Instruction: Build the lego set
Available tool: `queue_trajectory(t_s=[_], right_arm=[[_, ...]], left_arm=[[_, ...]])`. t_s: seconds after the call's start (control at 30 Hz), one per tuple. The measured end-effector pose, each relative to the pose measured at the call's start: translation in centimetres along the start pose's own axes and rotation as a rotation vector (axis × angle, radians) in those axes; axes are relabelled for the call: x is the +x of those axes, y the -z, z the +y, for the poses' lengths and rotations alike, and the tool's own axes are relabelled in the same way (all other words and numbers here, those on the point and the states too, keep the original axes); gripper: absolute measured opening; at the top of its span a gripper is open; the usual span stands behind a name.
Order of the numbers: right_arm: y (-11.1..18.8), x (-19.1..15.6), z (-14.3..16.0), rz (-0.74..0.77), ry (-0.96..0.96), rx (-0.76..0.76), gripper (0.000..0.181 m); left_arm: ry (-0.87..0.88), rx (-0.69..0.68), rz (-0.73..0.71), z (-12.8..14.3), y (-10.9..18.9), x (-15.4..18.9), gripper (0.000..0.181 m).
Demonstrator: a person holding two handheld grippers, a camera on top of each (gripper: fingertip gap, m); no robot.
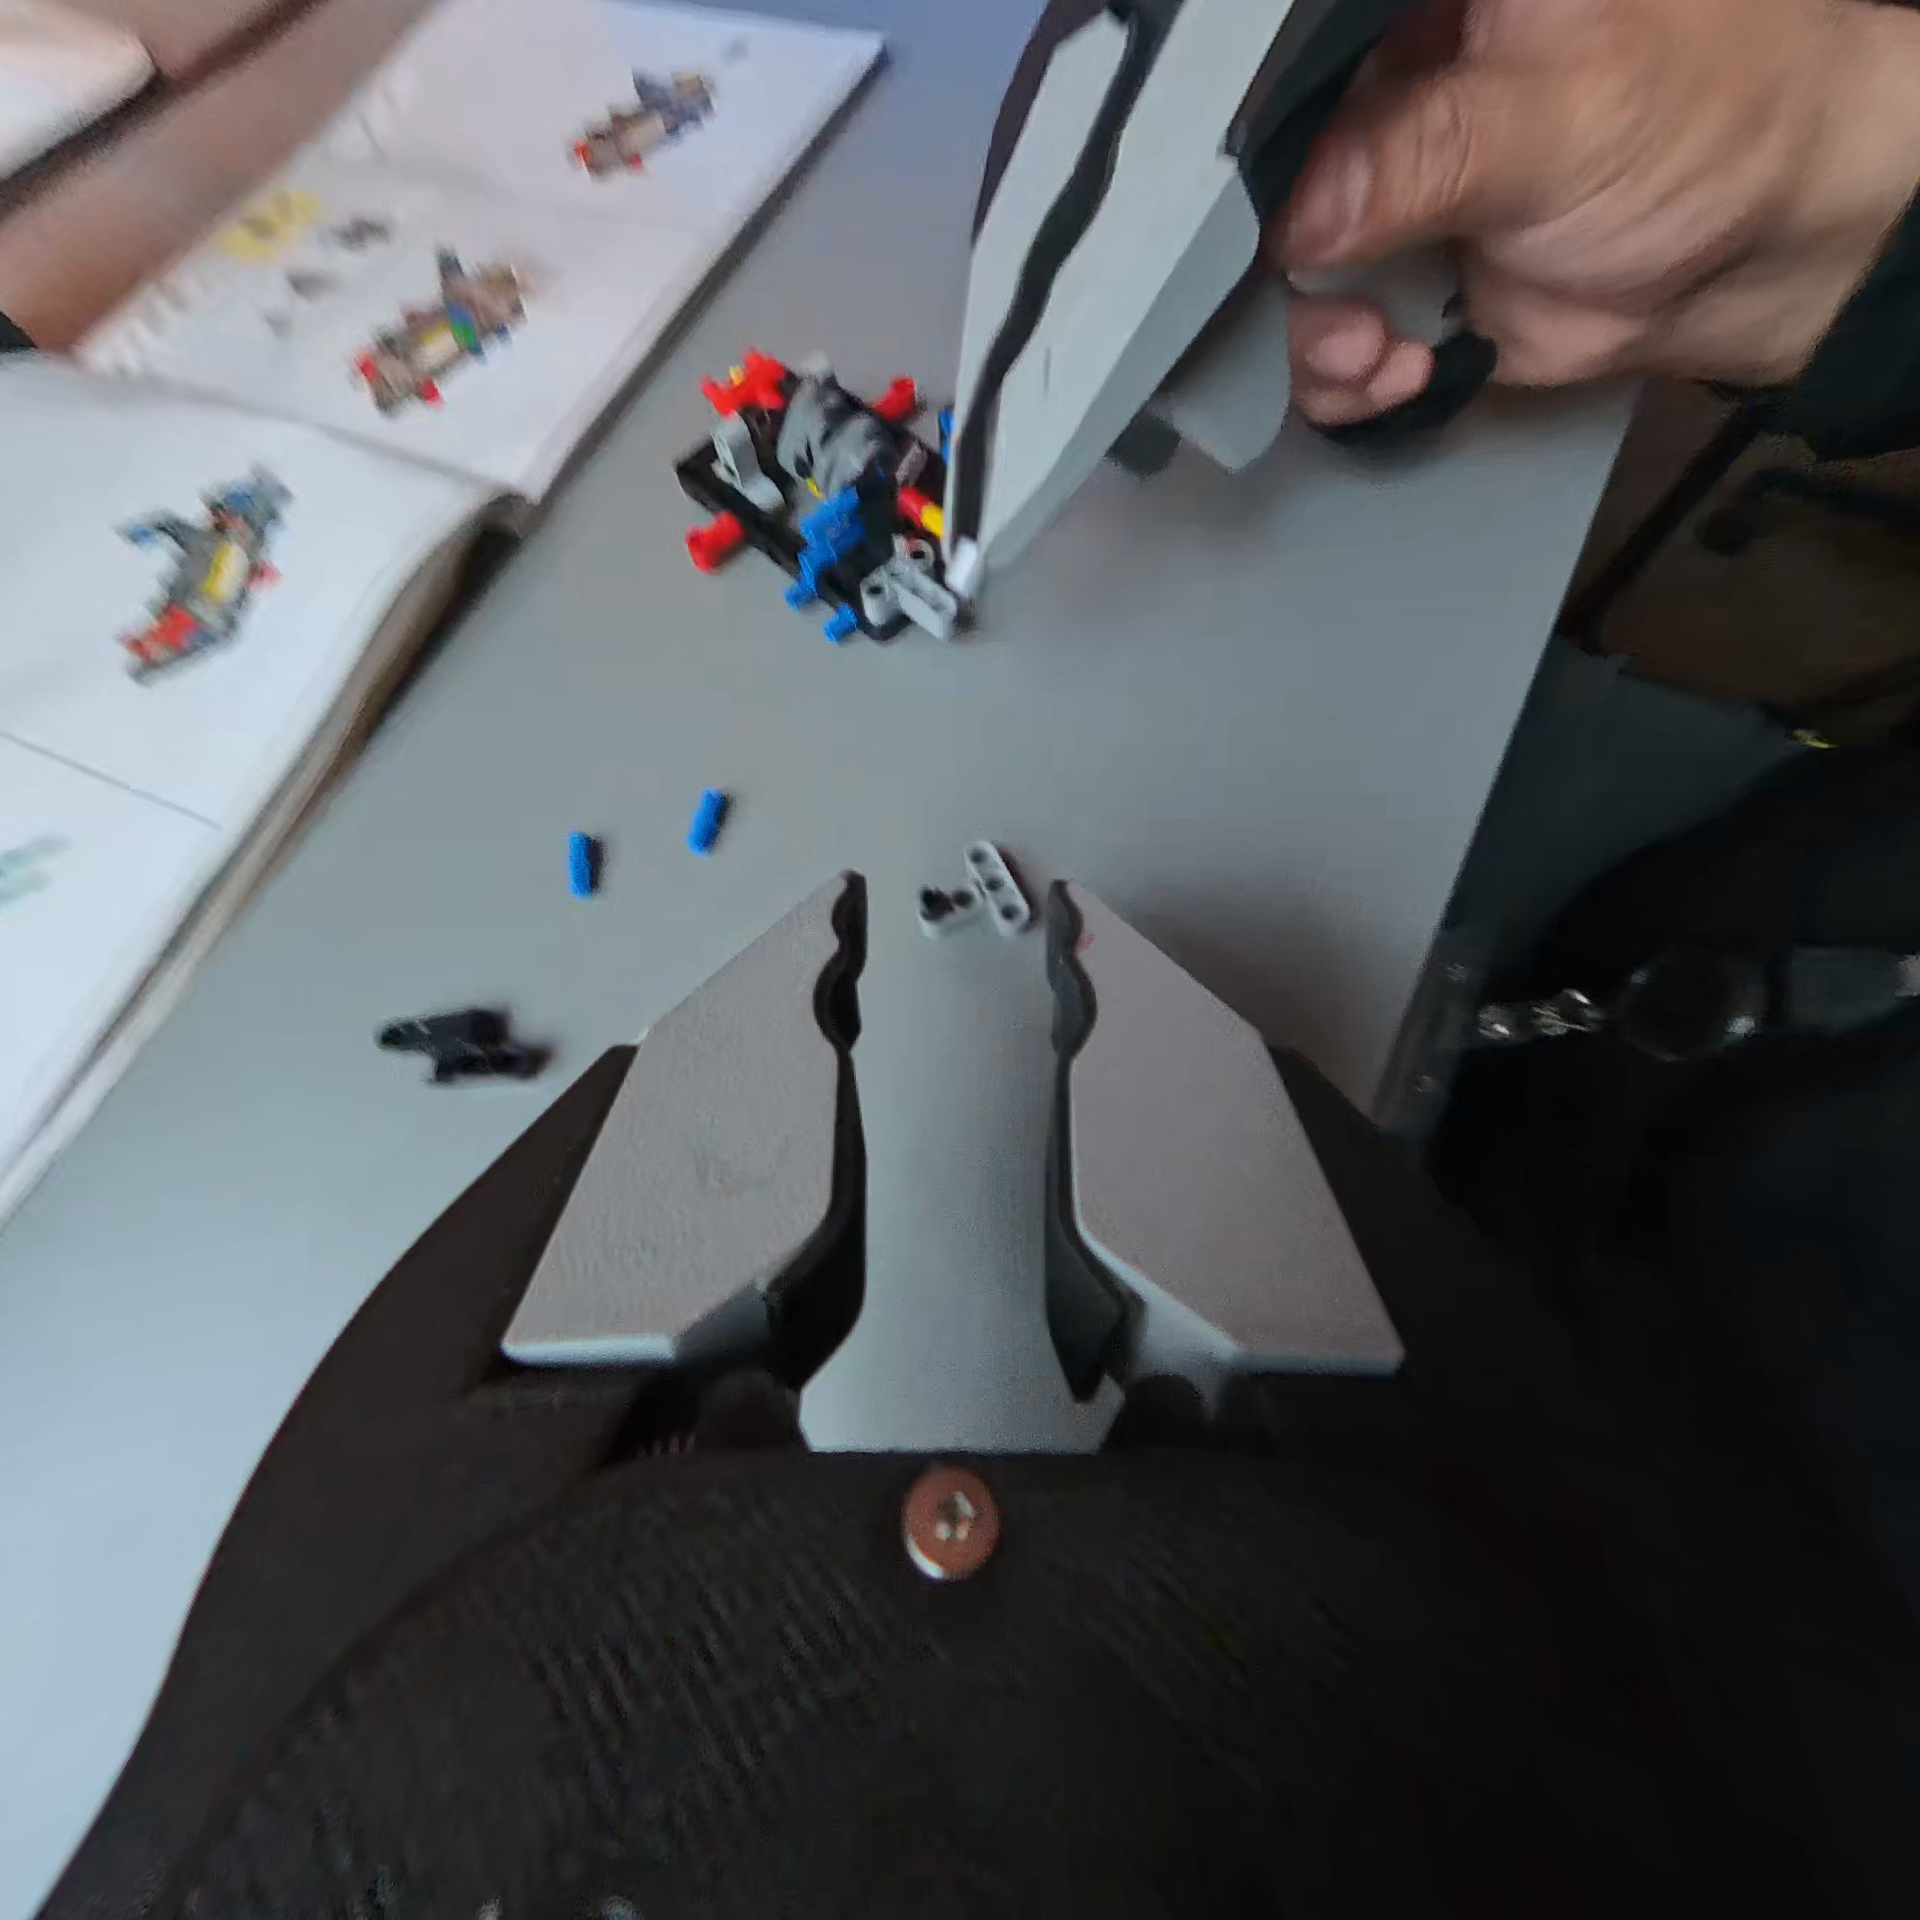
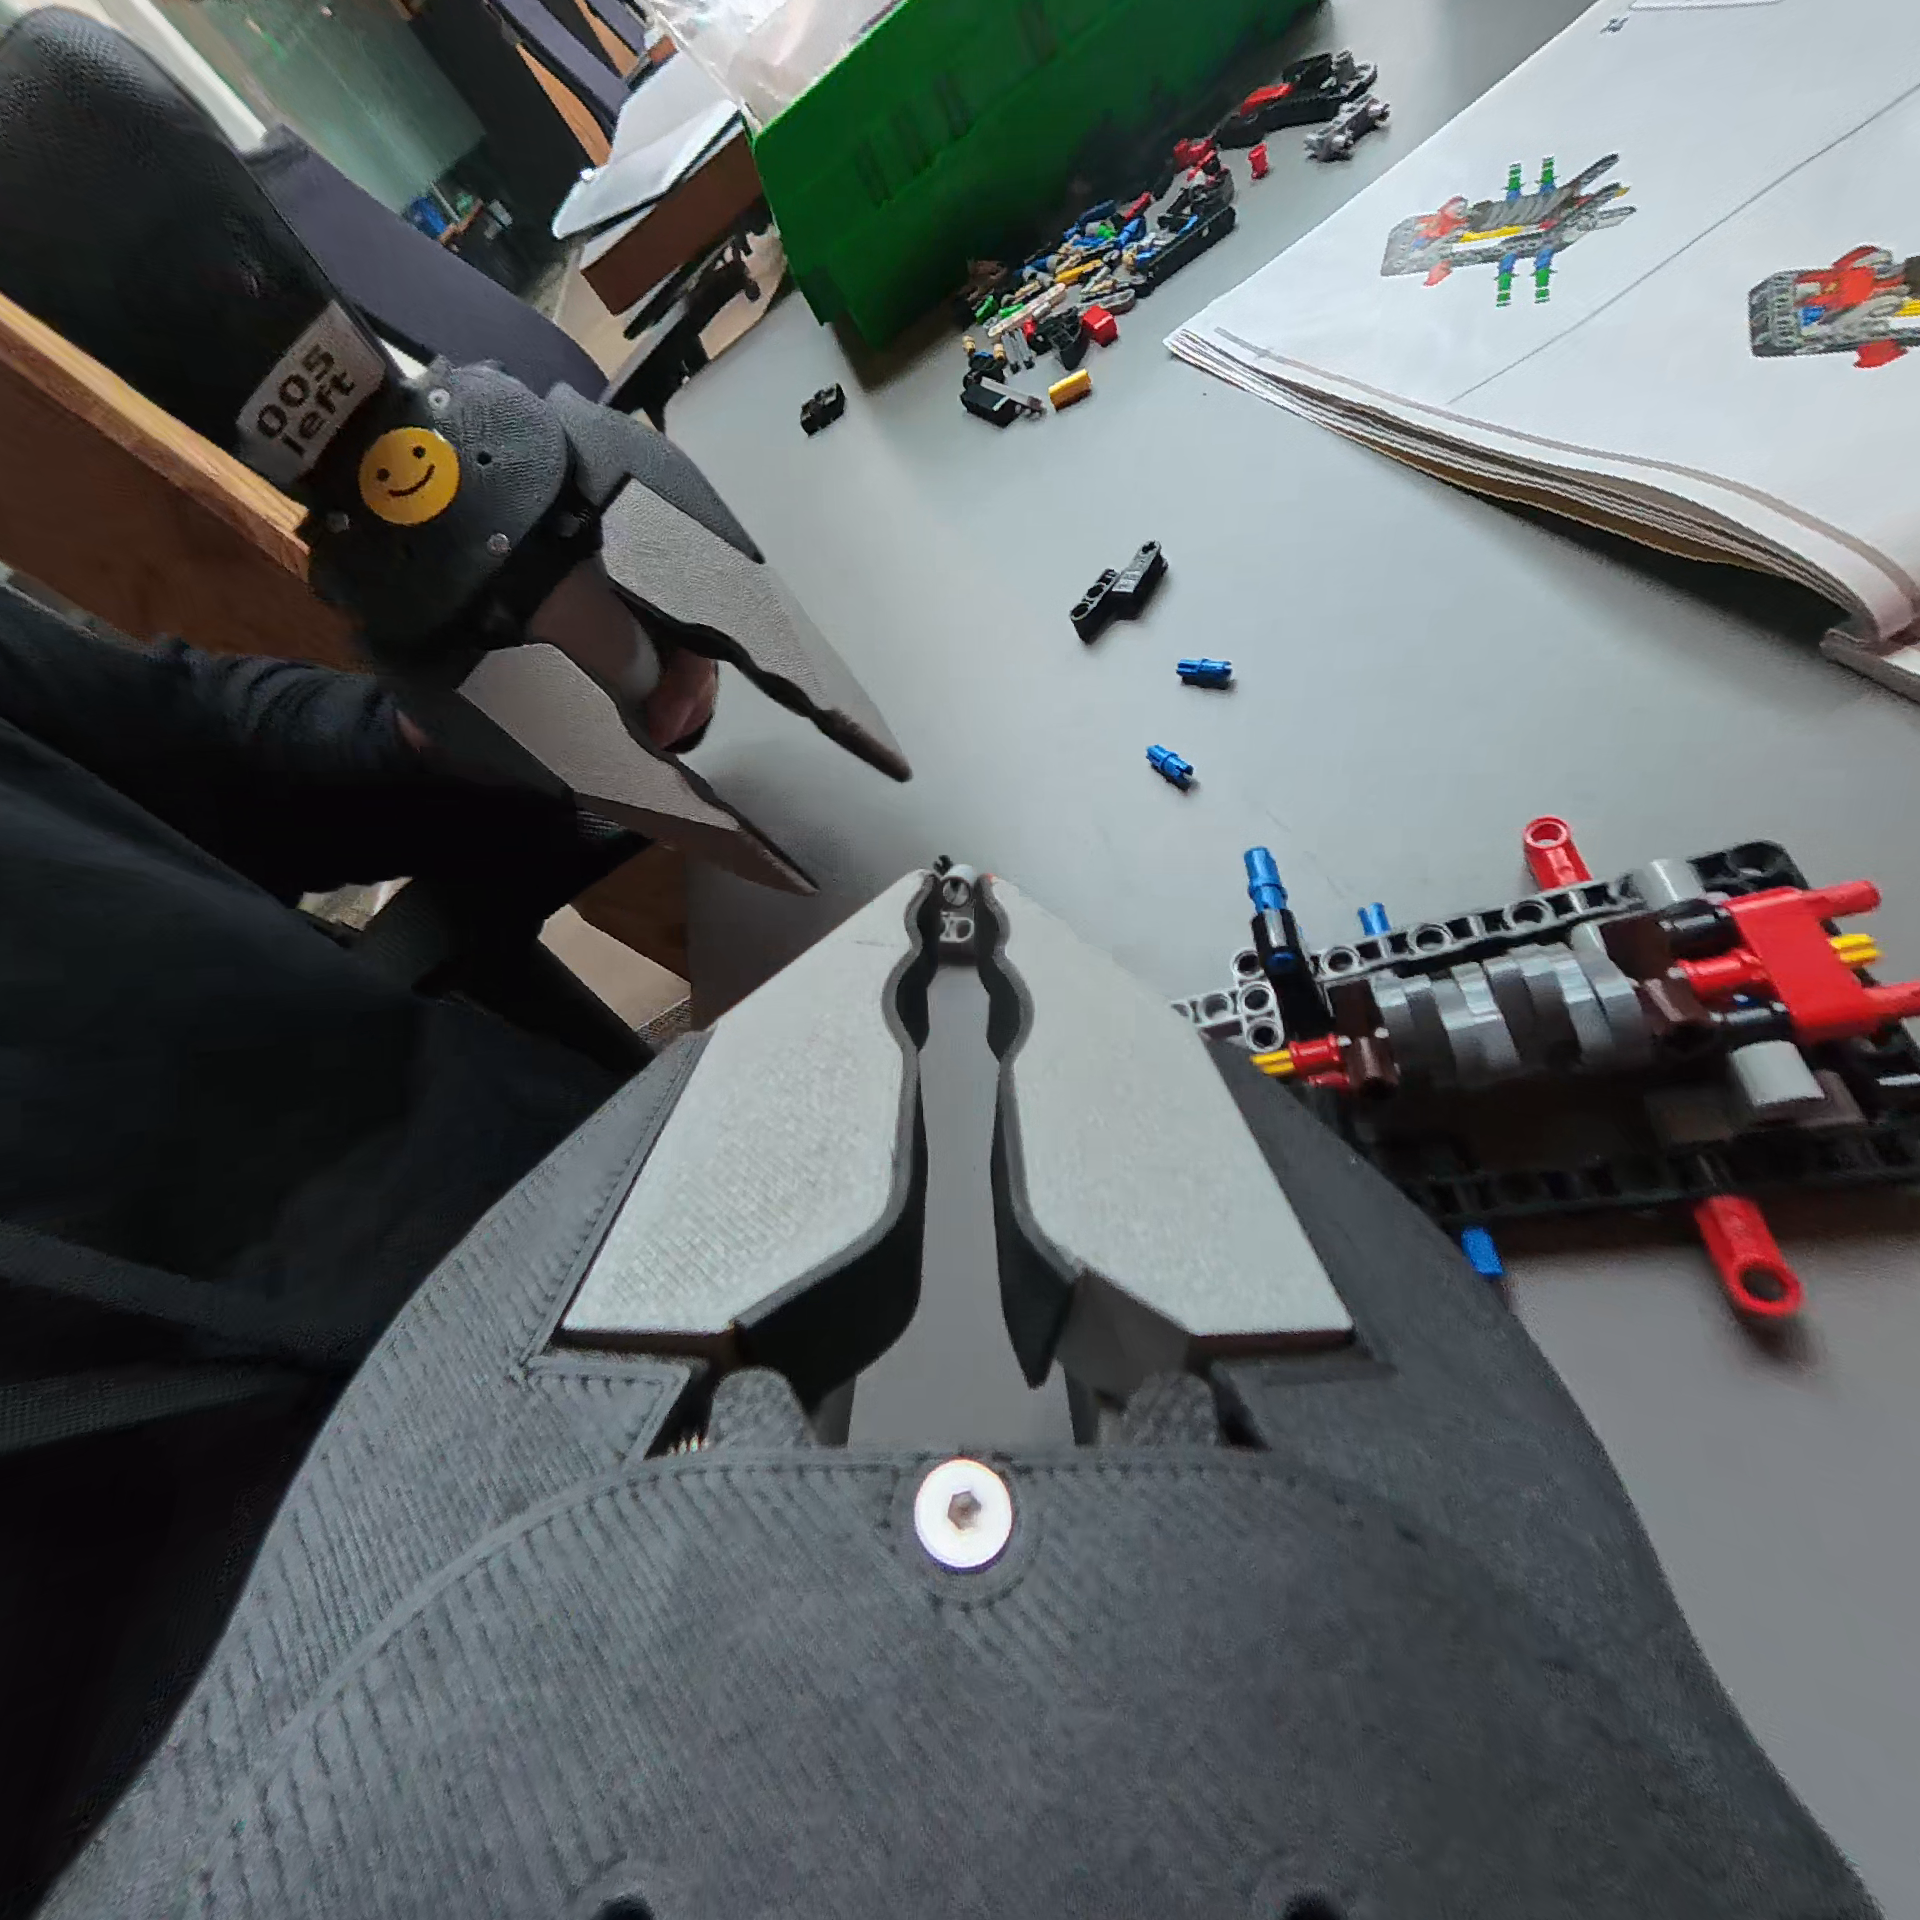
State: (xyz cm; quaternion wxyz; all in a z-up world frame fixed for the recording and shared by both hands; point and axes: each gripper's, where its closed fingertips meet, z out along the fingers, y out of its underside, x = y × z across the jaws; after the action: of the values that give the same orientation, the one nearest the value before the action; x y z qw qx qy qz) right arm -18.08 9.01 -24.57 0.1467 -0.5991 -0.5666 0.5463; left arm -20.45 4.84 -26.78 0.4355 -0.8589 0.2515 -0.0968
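The part-built lego assembly (image 1: 821, 488) of black, grey, red and blue parts lies on the grey table (image 1: 1195, 727); it also shows in the right wrist view (image 2: 1558, 1018). My right gripper (image 2: 956, 899) is shut on a small light grey piece (image 2: 954, 894), its tip down beside the assembly's near corner (image 1: 961, 571). My left gripper (image 1: 956, 904) is open and empty, low over the table. A light grey L-shaped piece (image 1: 977, 894) lies just ahead, between its tips. The left gripper also shows in the right wrist view (image 2: 862, 831).
Two blue pins (image 1: 585, 862) (image 1: 709, 821) and a black connector (image 1: 462, 1042) lie left of my left gripper. An open instruction book (image 2: 1662, 312) lies beyond. A pile of loose parts (image 2: 1091, 281) sits by a green box (image 2: 987, 135). The table edge (image 1: 1455, 883) is to the right. The tips of one gripper are about 6 cm away from the tips of the other.
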Motion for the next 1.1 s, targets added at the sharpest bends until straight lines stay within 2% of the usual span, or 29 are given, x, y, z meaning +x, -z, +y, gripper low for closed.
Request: queue_trajectory(t_s=[0.03, 0.1, 0.23, 0.3, 0.47, 0.6, 0.63, 0.7, 0.77, 0.9, 1.1], right_arm=[[0.2, 0.3, 0.3, 0.011, 0.003, -0.008, 0.003], [0.5, 0.7, 0.7, 0.015, 0.003, -0.016, 0.003], [0.5, 0.6, 0.6, -0.005, -0.005, -0.007, 0.003], [0.6, 0.5, 0.5, 0.002, 0.008, -0.008, 0.003], [1.2, 0.2, 0.4, 0.0, 0.028, -0.006, 0.003], [1.6, 0.1, 0.5, 0.0, 0.038, -0.011, 0.003], [1.6, 0.1, 0.6, 0.001, 0.042, -0.02, 0.003], [1.2, 0.1, 1.2, 0.0, 0.065, -0.058, 0.003], [0.5, 0.0, 1.9, 0.004, 0.099, -0.11, 0.003], [-1.6, 1.1, 2.3, 0.072, 0.234, -0.227, 0.003], [-4.4, 1.4, 3.2, 0.044, 0.261, -0.354, 0.003]], left_arm=[[0.042, -0.028, 0.03, 0.8, 0.1, 0.6, 0.031], [0.106, -0.048, 0.061, 1.5, -0.1, 1.2, 0.041], [0.204, -0.104, 0.047, 2.5, -2.0, 0.8, 0.059], [0.209, -0.092, 0.036, 2.2, -2.3, 0.5, 0.058], [0.155, -0.136, -0.026, 3.1, -1.8, -1.5, 0.033], [0.168, -0.17, -0.094, 4.5, -0.2, -5.0, 0.034], [0.187, -0.159, -0.058, 4.5, -0.2, -4.8, 0.035], [0.211, -0.127, 0.096, 3.5, -0.4, -2.2, 0.037], [0.198, -0.113, 0.157, 2.8, -0.9, -0.2, 0.039], [0.112, -0.137, 0.087, 2.9, -1.9, -0.1, 0.019], [0.093, -0.152, 0.09, 2.8, -2.1, -0.9, 0.016]])
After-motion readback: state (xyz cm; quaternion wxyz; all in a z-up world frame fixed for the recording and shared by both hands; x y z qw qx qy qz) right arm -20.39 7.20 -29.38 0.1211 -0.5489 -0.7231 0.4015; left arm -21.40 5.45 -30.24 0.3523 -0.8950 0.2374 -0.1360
